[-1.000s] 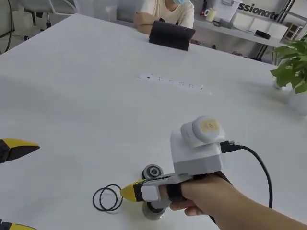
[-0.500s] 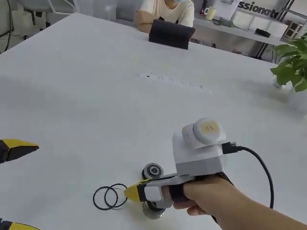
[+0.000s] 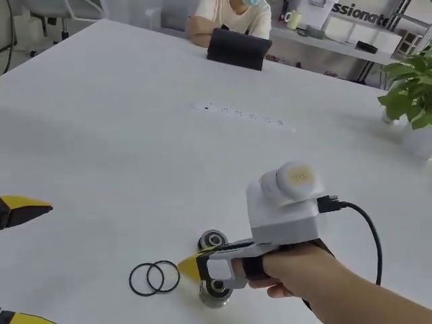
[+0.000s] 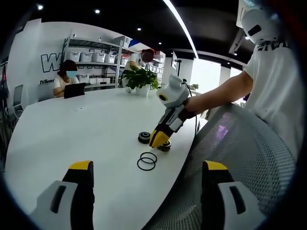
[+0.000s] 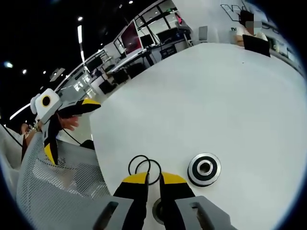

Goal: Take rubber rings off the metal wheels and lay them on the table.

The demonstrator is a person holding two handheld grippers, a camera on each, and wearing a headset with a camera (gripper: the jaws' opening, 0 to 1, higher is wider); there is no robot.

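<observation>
On white table [image 3: 135, 135] (office): rings [image 3: 154, 277] | left gripper [image 4: 148, 166] jaws wide | right gripper [image 5: 152, 178] narrow

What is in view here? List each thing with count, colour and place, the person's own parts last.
rubber rings: two, black, overlapping on the table ahead of the right gripper
metal wheels: two, grey, one beside the right gripper, one under it
table: one, white, beneath everything
power strip: one, white, mid-table
laptop: one, dark, far edge, before a seated person
plant: one, green, far right
left gripper: one, yellow-tipped, open, at left
right gripper: one, yellow-tipped, jaws together, in a hand
</observation>
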